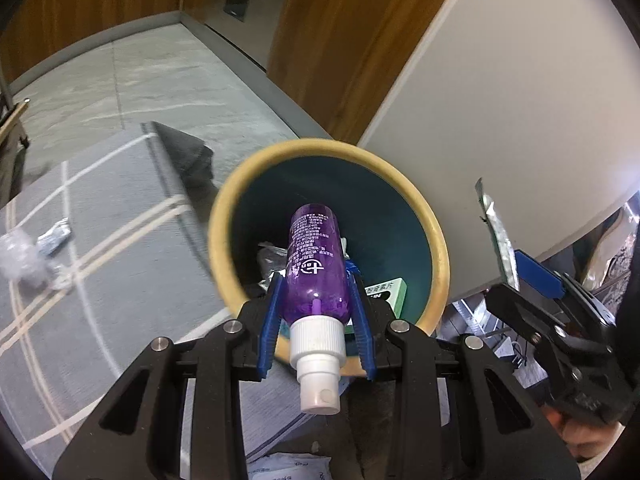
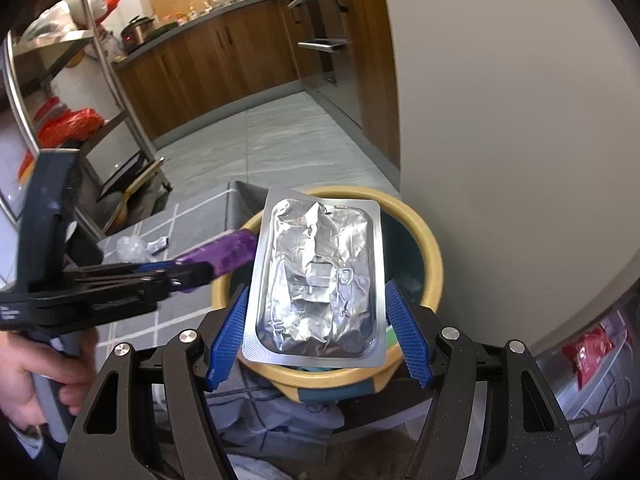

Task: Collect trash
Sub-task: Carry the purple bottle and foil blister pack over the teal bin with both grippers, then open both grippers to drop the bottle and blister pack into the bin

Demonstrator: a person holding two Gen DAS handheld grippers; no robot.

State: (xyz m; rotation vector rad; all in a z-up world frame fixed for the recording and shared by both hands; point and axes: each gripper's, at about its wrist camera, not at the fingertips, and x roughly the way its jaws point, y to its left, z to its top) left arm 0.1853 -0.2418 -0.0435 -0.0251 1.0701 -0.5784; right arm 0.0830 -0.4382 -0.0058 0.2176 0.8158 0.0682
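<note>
Purple and translucent, the spray bottle is sitting clamped in the left claw, whose blue fingers are pressing on both its sides; its white pump cap is pointing back toward the camera and its base is reaching out over the mouth of the trash bin. The right claw is gripping a crumpled silver foil blister pack by its two long edges, jaws standing wide on it, and is holding the pack flat above the same bin's yellow rim. Inside the teal bin are lying a green-and-white medicine box and some crinkled wrappers. A hand is grasping the left tool's handle at the lower left of the right wrist view. Beyond the bin, a grey rug with pale crossing stripes is carrying a small foil wrapper and a clear crumpled plastic piece, well apart from the bin. Farther off, wooden kitchen cabinets are lining the grey tiled floor.
</note>
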